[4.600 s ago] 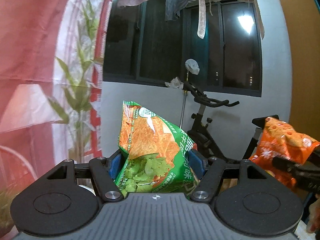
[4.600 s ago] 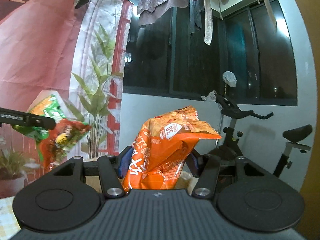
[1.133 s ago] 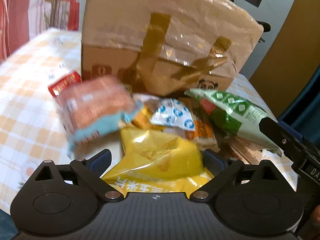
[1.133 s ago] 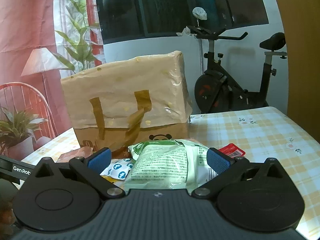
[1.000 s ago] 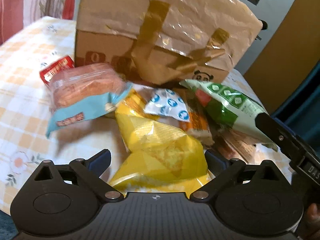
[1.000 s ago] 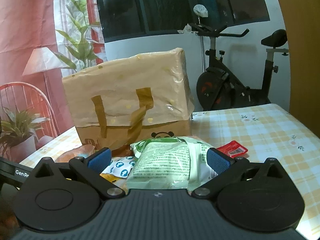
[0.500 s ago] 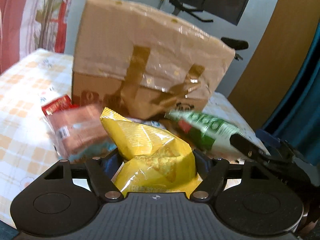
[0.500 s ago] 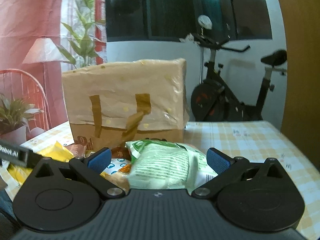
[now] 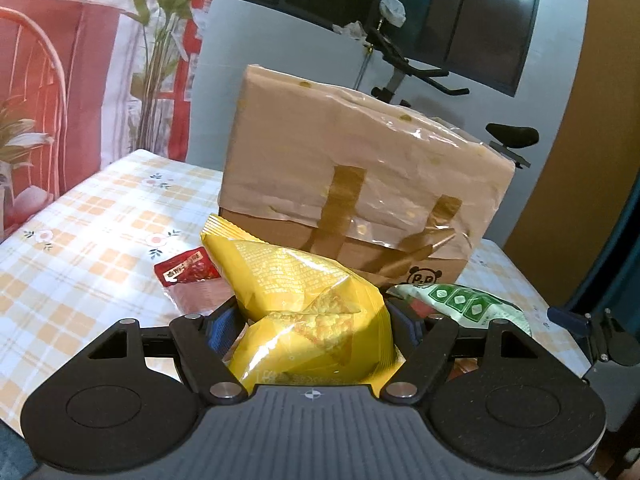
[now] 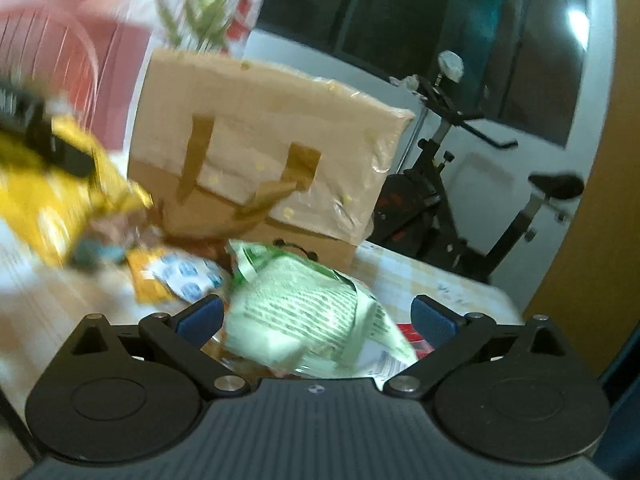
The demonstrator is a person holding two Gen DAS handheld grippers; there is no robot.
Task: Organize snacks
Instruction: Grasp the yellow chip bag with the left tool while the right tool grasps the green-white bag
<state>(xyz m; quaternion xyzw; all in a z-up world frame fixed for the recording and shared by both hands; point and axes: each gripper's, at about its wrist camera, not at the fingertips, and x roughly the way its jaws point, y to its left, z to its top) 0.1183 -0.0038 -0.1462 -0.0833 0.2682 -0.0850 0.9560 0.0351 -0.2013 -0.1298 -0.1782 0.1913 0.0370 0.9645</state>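
Note:
My left gripper (image 9: 312, 326) is shut on a yellow snack bag (image 9: 304, 300) and holds it up above the table, in front of the brown paper-wrapped box (image 9: 360, 176). The bag also shows, blurred, at the left of the right wrist view (image 10: 48, 208). My right gripper (image 10: 316, 318) stands wide open around a pale green snack packet (image 10: 312, 312); its blue pads (image 10: 434, 318) do not touch the packet. The same green packet (image 9: 464, 306) lies to the right in the left wrist view. More snacks lie in front of the box: a red sachet (image 9: 186, 270) and a blue-dotted white packet (image 10: 188, 278).
The table has a yellow checked cloth (image 9: 80, 240). An exercise bike (image 10: 452, 208) stands behind the table at the right. A red chair (image 9: 32, 92) and a plant-print curtain (image 9: 160, 60) are at the left. A brown wall (image 9: 568, 160) is at the right.
My left gripper has closed on the yellow bag and lifted it off the pile. My right gripper has stayed open around the green packet, and its view has swung and blurred.

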